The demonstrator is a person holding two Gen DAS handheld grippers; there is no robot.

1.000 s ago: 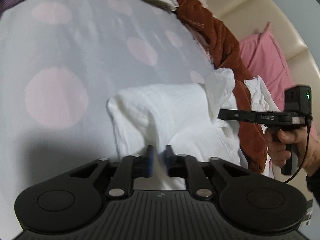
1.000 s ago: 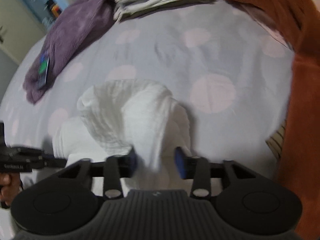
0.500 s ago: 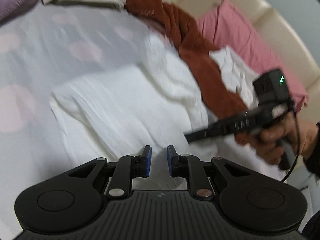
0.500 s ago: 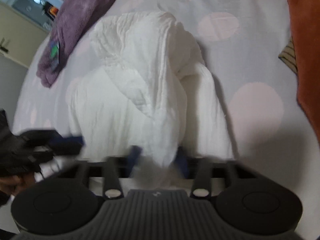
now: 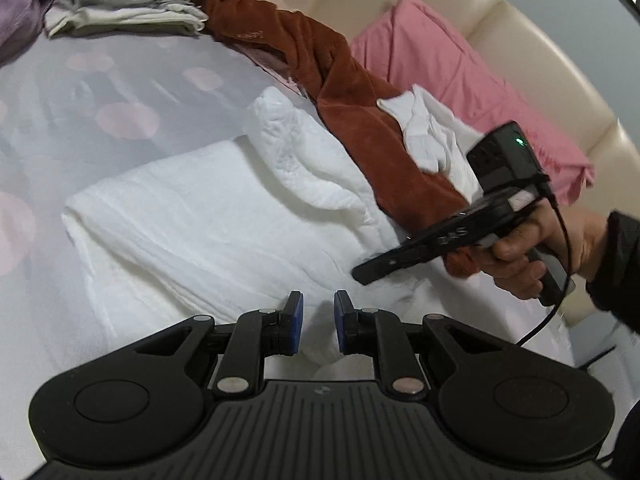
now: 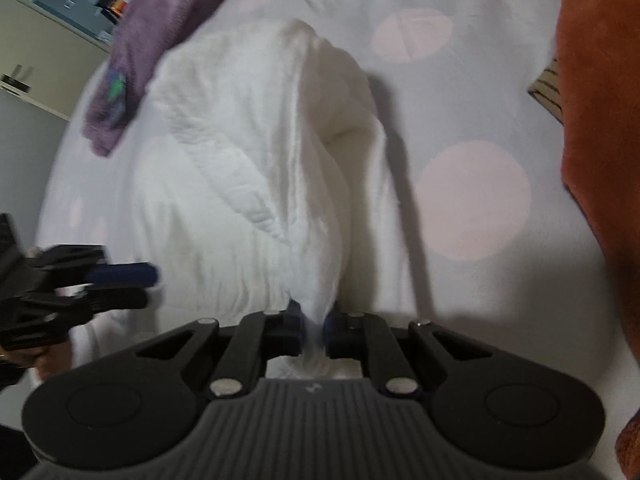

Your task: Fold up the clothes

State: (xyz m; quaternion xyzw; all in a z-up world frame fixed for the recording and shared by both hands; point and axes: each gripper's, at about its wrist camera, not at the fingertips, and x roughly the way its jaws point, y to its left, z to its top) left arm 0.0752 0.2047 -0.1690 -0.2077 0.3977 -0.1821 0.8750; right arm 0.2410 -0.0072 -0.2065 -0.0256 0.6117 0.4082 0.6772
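A white crinkled garment (image 5: 208,216) lies partly folded on the dotted bedsheet (image 5: 120,92); it also shows in the right wrist view (image 6: 248,152). My left gripper (image 5: 317,322) hovers over its near edge with a narrow gap between the blue pads and nothing in them. My right gripper (image 6: 314,330) is shut on a bunched edge of the white garment. The right gripper also shows in the left wrist view (image 5: 364,274), low over the garment's right side. The left gripper also shows at the left edge of the right wrist view (image 6: 148,286).
A rust-brown garment (image 5: 340,92) runs along the garment's right side. A pink pillow (image 5: 460,76) and cream headboard (image 5: 520,28) lie behind it. A stack of folded pale clothes (image 5: 124,8) and a purple towel (image 6: 160,28) sit at the far end.
My right gripper has closed on the white garment's edge and pulled it toward me. The left gripper has swung right over the garment and its pads have opened slightly.
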